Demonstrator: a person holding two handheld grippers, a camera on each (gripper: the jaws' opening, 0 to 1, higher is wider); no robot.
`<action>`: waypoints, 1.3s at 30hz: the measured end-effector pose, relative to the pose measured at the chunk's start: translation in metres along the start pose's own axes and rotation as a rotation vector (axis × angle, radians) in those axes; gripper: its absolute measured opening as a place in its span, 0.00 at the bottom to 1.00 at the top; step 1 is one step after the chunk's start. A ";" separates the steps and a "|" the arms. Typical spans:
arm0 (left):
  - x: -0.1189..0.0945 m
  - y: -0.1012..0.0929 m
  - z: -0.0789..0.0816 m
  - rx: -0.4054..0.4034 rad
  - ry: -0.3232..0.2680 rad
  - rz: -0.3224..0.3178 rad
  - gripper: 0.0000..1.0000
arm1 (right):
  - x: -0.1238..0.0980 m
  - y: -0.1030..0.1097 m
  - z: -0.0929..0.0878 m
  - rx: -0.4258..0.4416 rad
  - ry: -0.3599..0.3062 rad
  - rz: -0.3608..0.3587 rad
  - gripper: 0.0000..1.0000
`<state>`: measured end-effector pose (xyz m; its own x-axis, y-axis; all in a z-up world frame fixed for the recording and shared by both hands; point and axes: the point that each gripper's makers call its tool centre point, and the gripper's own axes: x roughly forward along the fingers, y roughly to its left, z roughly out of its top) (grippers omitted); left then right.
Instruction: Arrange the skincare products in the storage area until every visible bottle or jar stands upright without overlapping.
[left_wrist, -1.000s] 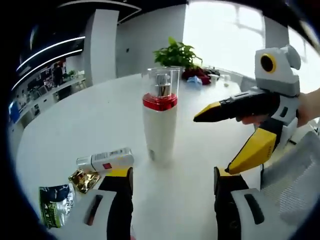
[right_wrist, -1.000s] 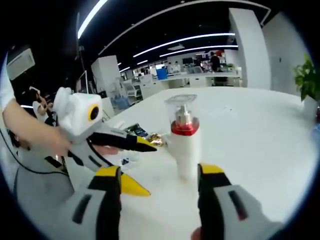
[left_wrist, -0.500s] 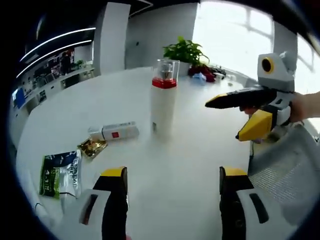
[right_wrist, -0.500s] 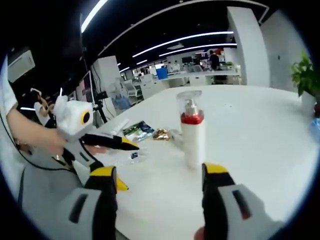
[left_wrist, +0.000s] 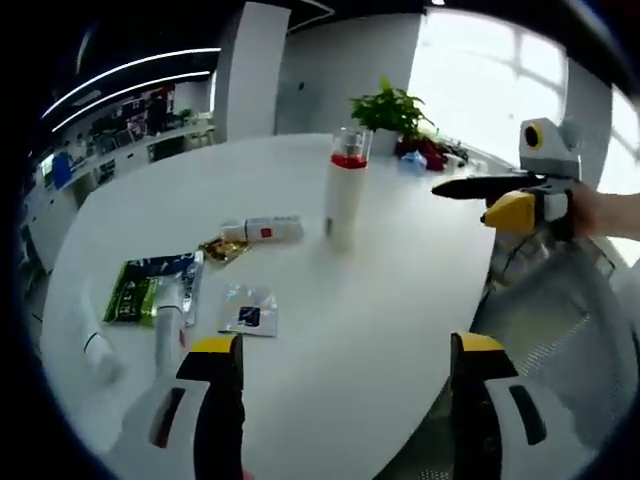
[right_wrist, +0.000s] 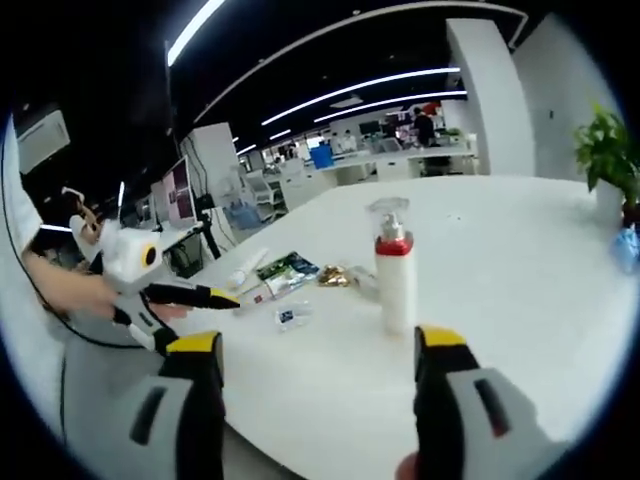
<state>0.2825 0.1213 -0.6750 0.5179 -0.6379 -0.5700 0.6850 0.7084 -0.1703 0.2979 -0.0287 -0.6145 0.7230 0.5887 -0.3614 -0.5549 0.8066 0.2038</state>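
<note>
- pump bottle (left_wrist: 344, 197) stands upright on the white table (left_wrist: 330, 330), clear cap on.
- left gripper (left_wrist: 345, 400) and right gripper (right_wrist: 318, 385) both hold nothing, jaws wide apart.
- left gripper view adds a small tube (left_wrist: 262, 229) lying flat (sachets beside it); right gripper view blurs these.

My left gripper (left_wrist: 340, 365) rides with its jaws spread wide, nothing between the yellow tips. My right gripper (right_wrist: 318, 355) is just as wide apart and just as bare. In the left gripper view my right gripper points leftward (its jaws look nearly together from here), my hand (left_wrist: 600, 212) behind it. In the right gripper view my left gripper points rightward, held by my other hand (right_wrist: 70, 290).
</note>
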 end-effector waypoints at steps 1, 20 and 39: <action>-0.005 0.001 -0.002 -0.002 0.003 0.004 0.87 | -0.002 0.002 0.001 -0.005 0.000 0.002 0.80; -0.091 0.009 -0.003 -0.101 -0.071 0.137 0.97 | -0.023 0.035 -0.003 -0.023 0.004 0.011 0.86; -0.092 0.019 -0.006 -0.159 -0.070 0.154 0.97 | -0.020 0.028 -0.016 -0.040 0.041 -0.016 0.84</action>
<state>0.2448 0.1955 -0.6306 0.6482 -0.5339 -0.5429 0.5087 0.8342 -0.2130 0.2617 -0.0190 -0.6160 0.7153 0.5722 -0.4012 -0.5598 0.8128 0.1612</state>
